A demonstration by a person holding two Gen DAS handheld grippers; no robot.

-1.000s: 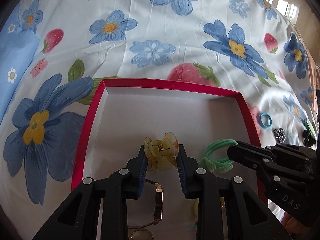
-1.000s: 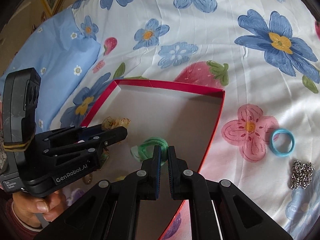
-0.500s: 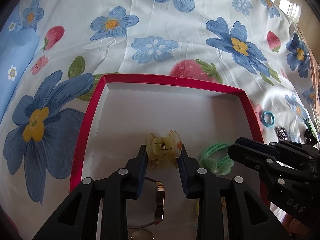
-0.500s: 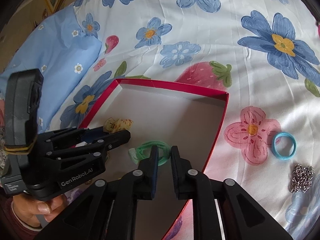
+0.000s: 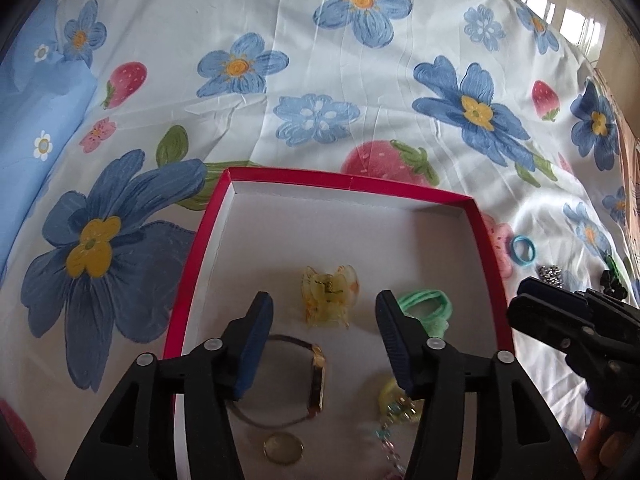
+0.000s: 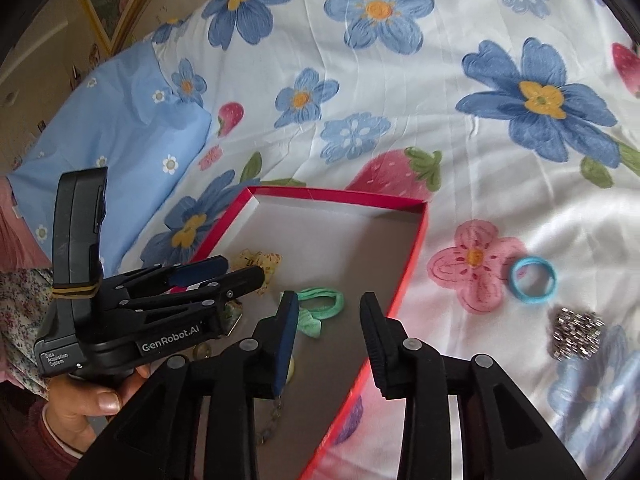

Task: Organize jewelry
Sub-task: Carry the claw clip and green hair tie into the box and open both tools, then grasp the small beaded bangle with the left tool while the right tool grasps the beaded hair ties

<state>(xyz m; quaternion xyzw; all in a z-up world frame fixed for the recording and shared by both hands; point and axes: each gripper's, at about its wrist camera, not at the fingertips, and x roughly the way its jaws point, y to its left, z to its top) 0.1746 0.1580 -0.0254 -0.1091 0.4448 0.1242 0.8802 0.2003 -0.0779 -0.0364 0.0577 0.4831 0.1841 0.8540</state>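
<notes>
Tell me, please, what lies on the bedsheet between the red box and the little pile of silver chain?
A blue hair tie lies there on the floral sheet, apart from both the red box and the silver chain, beside a printed pink flower. The right wrist view shows it best.

The work surface is a white bedsheet (image 5: 360, 64), lightly creased, printed with large blue flowers with yellow centres, smaller pale blue flowers, pink flowers and red strawberries with green leaves. At the left edge of the bed lies a light blue pillow (image 6: 120, 148) dotted with small white daisies; it rests on the sheet. Beyond the pillow, at the upper left of the right wrist view, a gold picture frame (image 6: 108, 4) leans at an angle; its picture is too dim to make out. At the upper right of the left wrist view, a bright window (image 5: 576, 20) stands beyond the sheet's far edge.
</notes>
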